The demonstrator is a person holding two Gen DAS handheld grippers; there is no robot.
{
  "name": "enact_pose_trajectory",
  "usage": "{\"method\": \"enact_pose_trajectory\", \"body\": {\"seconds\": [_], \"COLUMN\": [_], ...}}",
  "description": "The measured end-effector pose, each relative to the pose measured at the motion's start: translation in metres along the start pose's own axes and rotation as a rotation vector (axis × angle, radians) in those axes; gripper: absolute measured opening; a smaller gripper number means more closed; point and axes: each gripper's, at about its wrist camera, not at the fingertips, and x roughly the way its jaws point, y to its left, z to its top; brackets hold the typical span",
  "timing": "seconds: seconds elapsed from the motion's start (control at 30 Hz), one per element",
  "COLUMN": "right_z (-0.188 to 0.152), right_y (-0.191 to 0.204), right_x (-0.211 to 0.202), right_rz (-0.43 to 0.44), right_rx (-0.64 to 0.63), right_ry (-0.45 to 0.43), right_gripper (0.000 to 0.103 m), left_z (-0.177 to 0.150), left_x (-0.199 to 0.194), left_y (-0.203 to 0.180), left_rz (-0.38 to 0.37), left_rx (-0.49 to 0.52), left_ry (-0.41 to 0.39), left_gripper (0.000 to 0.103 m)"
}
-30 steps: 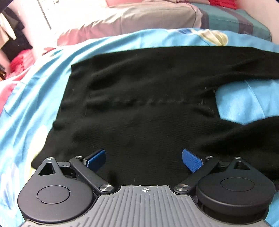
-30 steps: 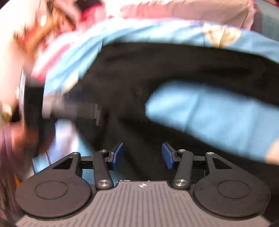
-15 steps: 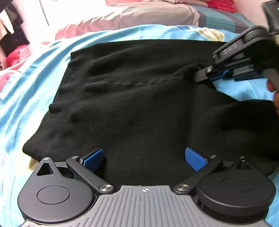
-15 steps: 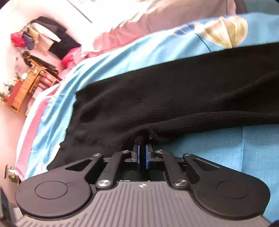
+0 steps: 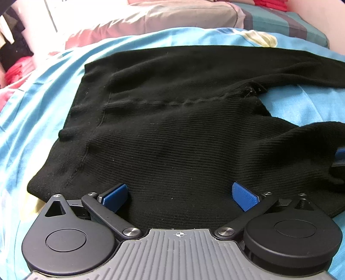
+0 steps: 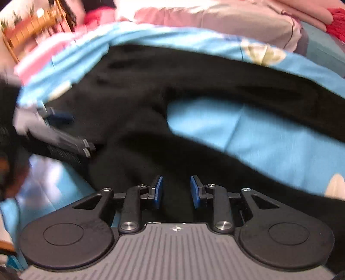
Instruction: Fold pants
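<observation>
Half a second ago my right claw (image 6: 176, 191) was pinched shut on the crotch seam; since then it has pulled back toward me to the near leg, and its jaws have just been opening, now parted with nothing gripped between the blue pads, only cloth lying beneath them. The crotch fabric it let go sits bunched at the fork. The bright blue patterned bedsheet (image 5: 43, 103) fills most of both views, with a pinkish-grey pillow (image 5: 172, 19) at the far edge. The black ribbed knit pants (image 5: 172, 133) lie flat on the sheet, waistband to the left, legs running off right, sheet showing between them. My left claw (image 5: 180, 195) hovers at the near waist edge, released, pads wide apart over the fabric.
</observation>
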Motion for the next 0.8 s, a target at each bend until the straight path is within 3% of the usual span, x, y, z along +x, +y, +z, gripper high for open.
{"method": "enact_pose_trajectory", "body": {"seconds": [0.03, 0.07, 0.1, 0.33, 0.43, 0.53, 0.6, 0.67, 0.8], "right_z": [0.0, 0.002, 0.004, -0.027, -0.029, -0.024, -0.03, -0.039, -0.059], "right_y": [0.001, 0.003, 0.007, 0.001, -0.005, -0.013, -0.022, -0.038, -0.073], "right_x": [0.002, 0.004, 0.007, -0.026, -0.029, -0.04, -0.055, -0.063, -0.057], "right_rz": [-0.018, -0.036, -0.068, -0.007, -0.001, 0.024, 0.006, -0.057, -0.217], "right_rx": [-0.012, -0.023, -0.036, 0.04, 0.089, 0.155, 0.194, 0.248, 0.316], "right_ry": [-0.021, -0.027, -0.032, 0.03, -0.002, -0.068, -0.133, -0.161, -0.101], "right_gripper": [0.022, 0.007, 0.004, 0.003, 0.005, 0.013, 0.027, 0.027, 0.026], "left_z": [0.001, 0.001, 0.001, 0.006, 0.009, 0.014, 0.017, 0.021, 0.033], "left_x": [0.0, 0.0, 0.0, 0.0, -0.001, -0.007, -0.015, -0.022, -0.016], "left_y": [0.0, -0.001, -0.001, 0.0, -0.001, -0.002, -0.003, -0.007, -0.026], "left_rz": [0.0, 0.001, 0.001, -0.009, -0.004, -0.009, -0.016, -0.029, -0.043], "left_rx": [0.001, 0.001, 0.002, 0.004, 0.002, -0.005, -0.008, -0.006, 0.021], "left_ry": [0.003, 0.006, 0.008, 0.029, 0.042, 0.048, 0.032, 0.008, 0.007], "left_gripper": [0.103, 0.103, 0.103, 0.103, 0.103, 0.103, 0.103, 0.103, 0.103]}}
